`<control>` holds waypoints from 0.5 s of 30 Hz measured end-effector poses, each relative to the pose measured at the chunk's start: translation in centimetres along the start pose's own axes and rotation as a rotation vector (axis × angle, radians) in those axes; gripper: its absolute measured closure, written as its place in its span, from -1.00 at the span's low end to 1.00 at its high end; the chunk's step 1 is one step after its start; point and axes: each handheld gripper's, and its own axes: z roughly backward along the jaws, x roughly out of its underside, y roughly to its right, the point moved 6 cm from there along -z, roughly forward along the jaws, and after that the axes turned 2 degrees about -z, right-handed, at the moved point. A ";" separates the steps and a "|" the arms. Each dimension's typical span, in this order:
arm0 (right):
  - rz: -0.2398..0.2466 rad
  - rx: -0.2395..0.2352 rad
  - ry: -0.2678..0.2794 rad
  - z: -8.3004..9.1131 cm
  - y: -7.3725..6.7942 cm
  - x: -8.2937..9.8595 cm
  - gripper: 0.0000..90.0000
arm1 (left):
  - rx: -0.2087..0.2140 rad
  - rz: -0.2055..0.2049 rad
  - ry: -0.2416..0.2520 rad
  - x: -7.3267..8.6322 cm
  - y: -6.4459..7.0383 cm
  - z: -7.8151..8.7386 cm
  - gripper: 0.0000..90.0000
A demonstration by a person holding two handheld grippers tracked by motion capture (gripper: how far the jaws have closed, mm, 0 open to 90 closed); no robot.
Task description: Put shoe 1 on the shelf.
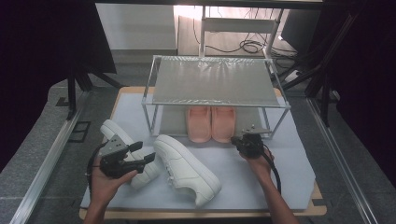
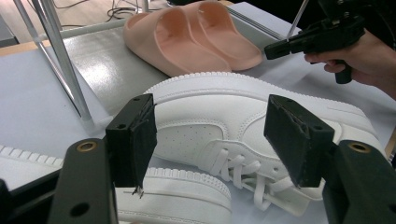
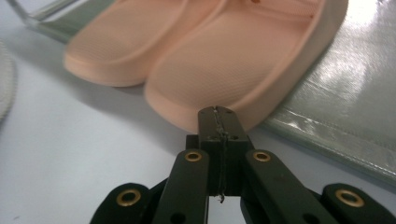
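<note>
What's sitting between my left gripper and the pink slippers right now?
In the left gripper view, one white sneaker lies crosswise between the open left gripper and the pink slippers; past it, bare shelf floor.

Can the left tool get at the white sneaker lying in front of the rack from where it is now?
Probably yes. The left tool is open, its jaws framing the white sneaker with nothing between them. The other sneaker lies just below.

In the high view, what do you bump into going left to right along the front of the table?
Left gripper → white sneaker → pink slippers → right gripper.
</note>
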 end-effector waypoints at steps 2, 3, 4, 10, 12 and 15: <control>0.010 -0.011 0.006 0.2 -0.4 -0.1 1.00 | 0.001 -0.002 -0.001 0.0 0.1 0.0 -0.23; 0.012 -0.026 0.008 0.2 -0.8 -0.2 1.00 | 0.001 -0.003 -0.001 0.0 0.1 0.0 -0.23; 0.014 -0.035 0.007 0.2 -1.0 -0.3 1.00 | 0.002 -0.005 -0.001 0.0 0.2 -0.1 -0.23; 0.027 -0.061 -0.022 -0.8 -2.0 -0.3 1.00 | 0.005 -0.006 -0.003 0.0 0.3 -0.1 -0.23; 0.016 -0.058 -0.028 -1.3 -1.9 -0.3 1.00 | 0.005 -0.005 -0.004 0.0 0.2 -0.1 -0.23; 0.004 -0.058 -0.020 -1.6 -1.7 -0.5 1.00 | 0.003 -0.004 -0.001 0.0 0.1 -0.1 -0.23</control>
